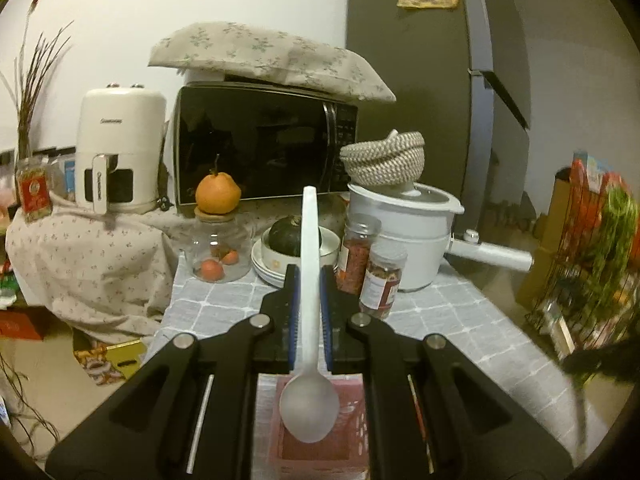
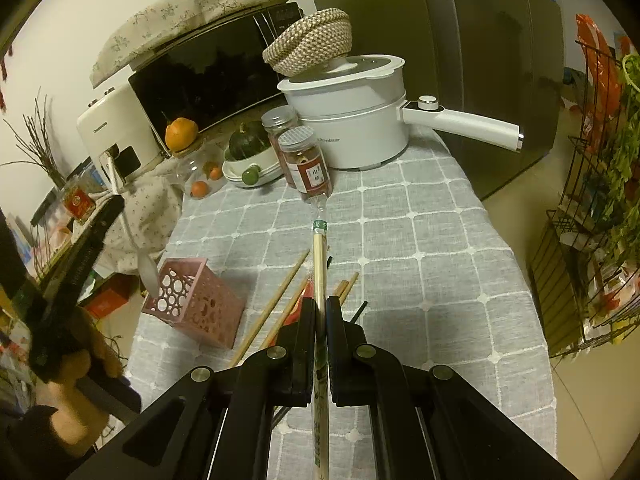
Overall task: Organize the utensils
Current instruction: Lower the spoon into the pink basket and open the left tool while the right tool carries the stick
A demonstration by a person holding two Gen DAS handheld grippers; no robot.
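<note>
My left gripper (image 1: 310, 280) is shut on the handle of a white plastic spoon (image 1: 309, 412). The spoon's bowl hangs over the open top of the pink perforated holder (image 1: 320, 444). In the right wrist view the left gripper (image 2: 114, 200) holds the spoon (image 2: 147, 270) with its bowl at the holder's (image 2: 196, 302) near rim. My right gripper (image 2: 320, 304) is shut on a wrapped pair of chopsticks (image 2: 319, 264) above the grey checked tablecloth (image 2: 420, 264). Several loose wooden chopsticks (image 2: 276, 300) lie on the cloth beside it.
At the back of the table stand two spice jars (image 2: 306, 164), a white electric pot (image 2: 352, 120) with a woven basket (image 2: 312, 40) on top, a bowl with a squash (image 2: 248, 148) and a glass jar (image 1: 218, 252). A microwave (image 1: 264, 140) and a wire rack (image 2: 600, 200) flank the table.
</note>
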